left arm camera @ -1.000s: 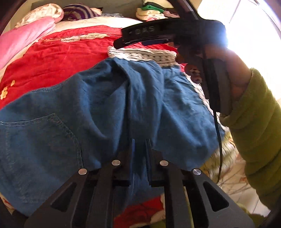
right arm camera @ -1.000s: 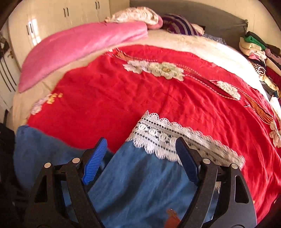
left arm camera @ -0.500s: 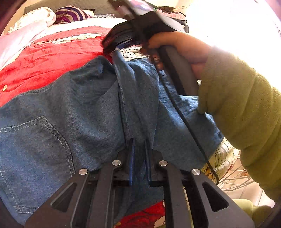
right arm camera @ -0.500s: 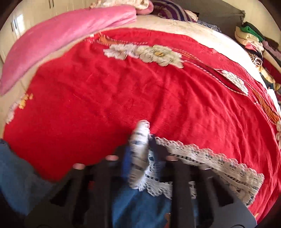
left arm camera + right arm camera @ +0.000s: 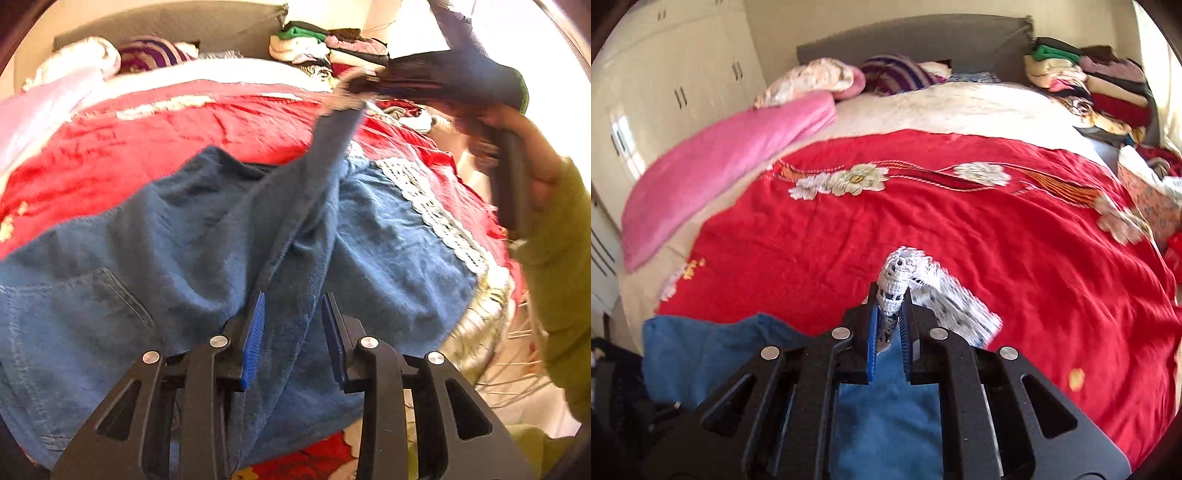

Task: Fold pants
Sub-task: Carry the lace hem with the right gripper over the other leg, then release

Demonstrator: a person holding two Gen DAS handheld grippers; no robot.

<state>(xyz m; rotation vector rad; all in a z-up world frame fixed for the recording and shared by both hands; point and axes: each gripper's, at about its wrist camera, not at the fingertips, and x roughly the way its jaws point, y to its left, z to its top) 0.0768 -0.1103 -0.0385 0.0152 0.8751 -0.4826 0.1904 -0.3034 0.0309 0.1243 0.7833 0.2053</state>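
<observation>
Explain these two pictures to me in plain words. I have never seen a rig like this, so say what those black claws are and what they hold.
No robot here: a person holds a two-finger clamp in each hand, each with a camera looking along its fingers. One picture is from the left gripper, the other from the right gripper. Blue pants with a white lace hem lie on a bed's red bedspread. The right gripper pinches the lace hem and lifts that leg. The left gripper's jaws stand apart around a fold of denim.

Red floral bedspread (image 5: pixel 960 240), pink blanket (image 5: pixel 720 162) — perhaps folded clothes (image 5: pixel 1071 70).
</observation>
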